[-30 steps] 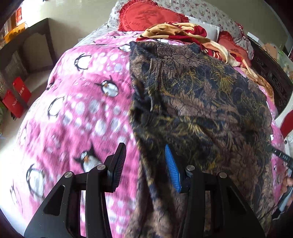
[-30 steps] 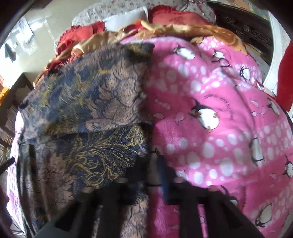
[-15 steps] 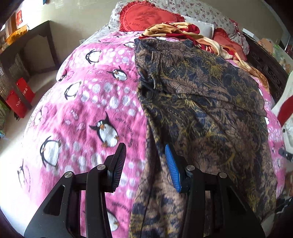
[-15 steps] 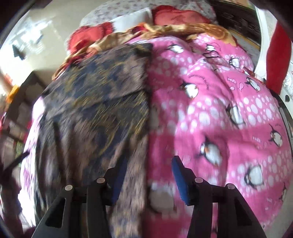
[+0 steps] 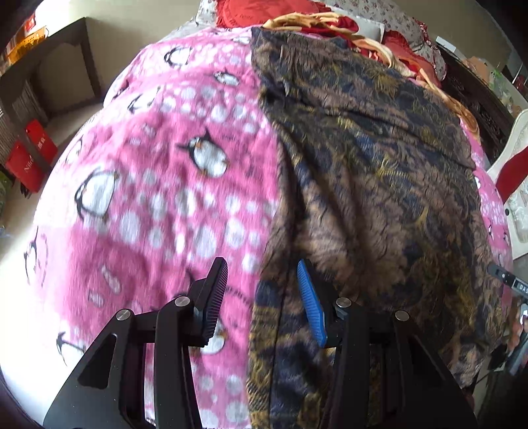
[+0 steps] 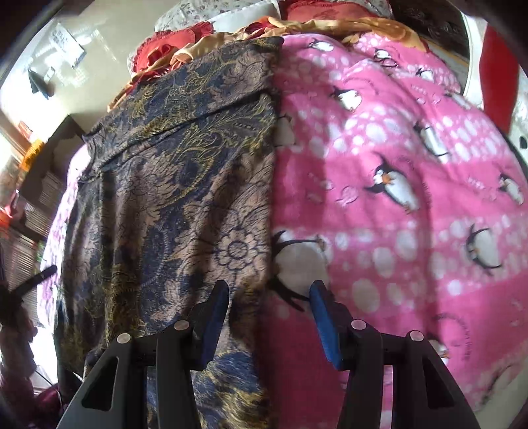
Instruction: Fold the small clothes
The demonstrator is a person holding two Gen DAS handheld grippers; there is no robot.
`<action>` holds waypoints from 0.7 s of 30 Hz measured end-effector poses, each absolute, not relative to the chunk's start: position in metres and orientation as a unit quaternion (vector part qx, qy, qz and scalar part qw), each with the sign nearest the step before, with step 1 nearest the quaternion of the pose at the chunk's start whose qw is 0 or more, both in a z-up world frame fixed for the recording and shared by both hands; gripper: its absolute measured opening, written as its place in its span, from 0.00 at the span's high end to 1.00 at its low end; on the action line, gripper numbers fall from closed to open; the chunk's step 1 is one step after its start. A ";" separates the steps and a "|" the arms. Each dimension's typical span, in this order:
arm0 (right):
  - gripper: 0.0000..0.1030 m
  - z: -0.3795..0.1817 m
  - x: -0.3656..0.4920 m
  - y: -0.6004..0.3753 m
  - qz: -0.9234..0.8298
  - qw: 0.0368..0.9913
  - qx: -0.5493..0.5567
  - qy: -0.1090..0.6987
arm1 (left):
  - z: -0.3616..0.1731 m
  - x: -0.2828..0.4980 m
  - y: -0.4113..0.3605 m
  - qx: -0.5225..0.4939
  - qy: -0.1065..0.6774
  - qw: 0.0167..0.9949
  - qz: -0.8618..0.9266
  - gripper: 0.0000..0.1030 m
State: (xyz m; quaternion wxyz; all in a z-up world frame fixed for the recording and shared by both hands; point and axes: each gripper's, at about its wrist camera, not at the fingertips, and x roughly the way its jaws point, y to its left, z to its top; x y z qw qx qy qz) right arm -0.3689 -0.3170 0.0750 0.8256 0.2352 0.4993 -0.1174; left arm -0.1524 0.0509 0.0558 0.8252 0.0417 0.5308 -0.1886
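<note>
The garment lay spread on the blanket. Left gripper and right gripper each straddled an opposite side edge, jaws wide, holding nothing. Closing low could probably pinch blanket fleece with the cloth, dragging both

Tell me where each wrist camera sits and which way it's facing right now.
Left wrist: behind the open left hand-held gripper, facing up the bed along the patterned garment's left edge.
Right wrist: behind the open right hand-held gripper, facing its right edge.
Shared: the garment, the pink penguin blanket, red pillows.
</note>
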 end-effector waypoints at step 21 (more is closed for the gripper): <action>0.50 0.092 -0.443 -0.302 -0.082 0.830 0.299 0.464 | 0.047 -0.214 0.087 0.046 0.587 0.779 -0.216 0.57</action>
